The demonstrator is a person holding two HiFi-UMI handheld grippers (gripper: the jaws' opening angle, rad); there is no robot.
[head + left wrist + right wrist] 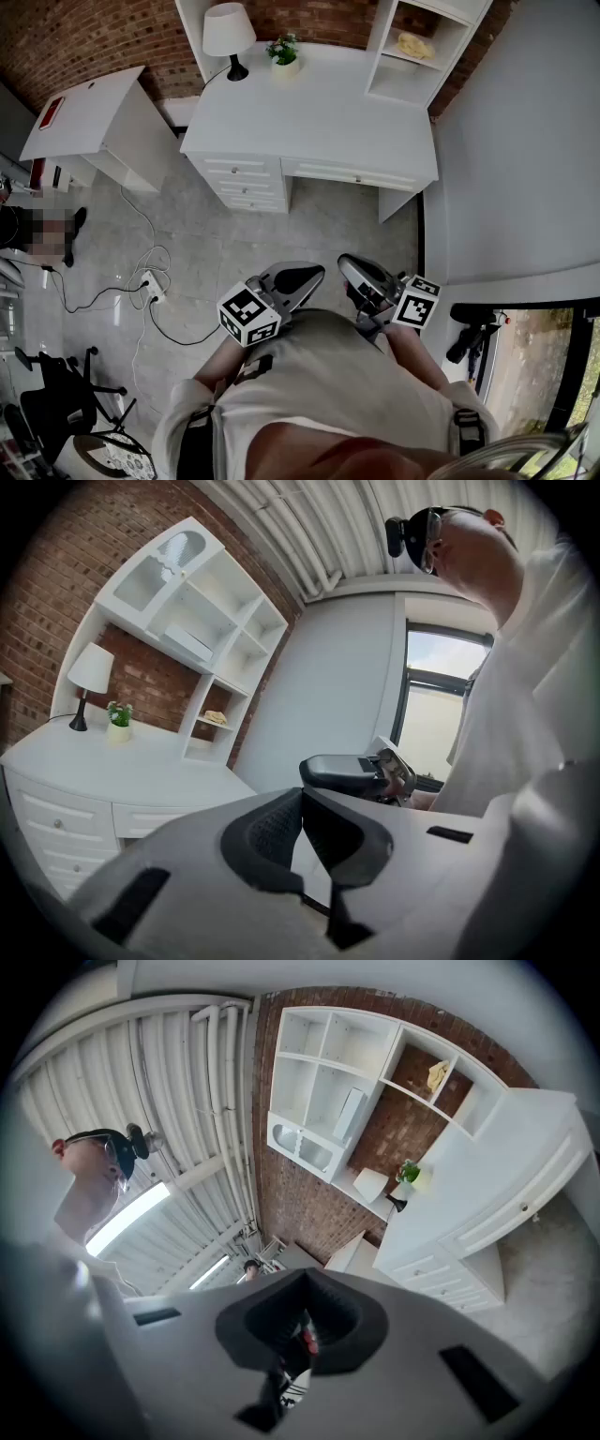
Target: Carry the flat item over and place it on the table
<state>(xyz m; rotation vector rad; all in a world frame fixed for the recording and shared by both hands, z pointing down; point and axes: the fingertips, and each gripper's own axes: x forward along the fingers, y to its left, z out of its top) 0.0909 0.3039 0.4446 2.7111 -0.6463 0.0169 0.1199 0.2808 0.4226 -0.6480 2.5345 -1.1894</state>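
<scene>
I hold both grippers close to my chest, above the floor in front of the white desk (pixel 319 122). My left gripper (pixel 309 274) is shut with nothing between its jaws, whose tips meet in the left gripper view (pixel 302 791). The right gripper (pixel 349 265) is shut and empty too, its tips touching in the right gripper view (pixel 305 1275). A flat white slab (pixel 190 644) rests in an upper compartment of the shelf unit over the desk, far from both grippers. The right gripper's dark body (pixel 345 772) shows past the left jaws.
On the desk stand a white lamp (pixel 229 36) and a small potted plant (pixel 284 54); a yellowish object (pixel 414 45) lies in the right-hand shelf (pixel 448 37). A white side table (pixel 103 117) with a flat red item (pixel 50 112) stands left. Cables and a power strip (pixel 150 286) lie on the floor.
</scene>
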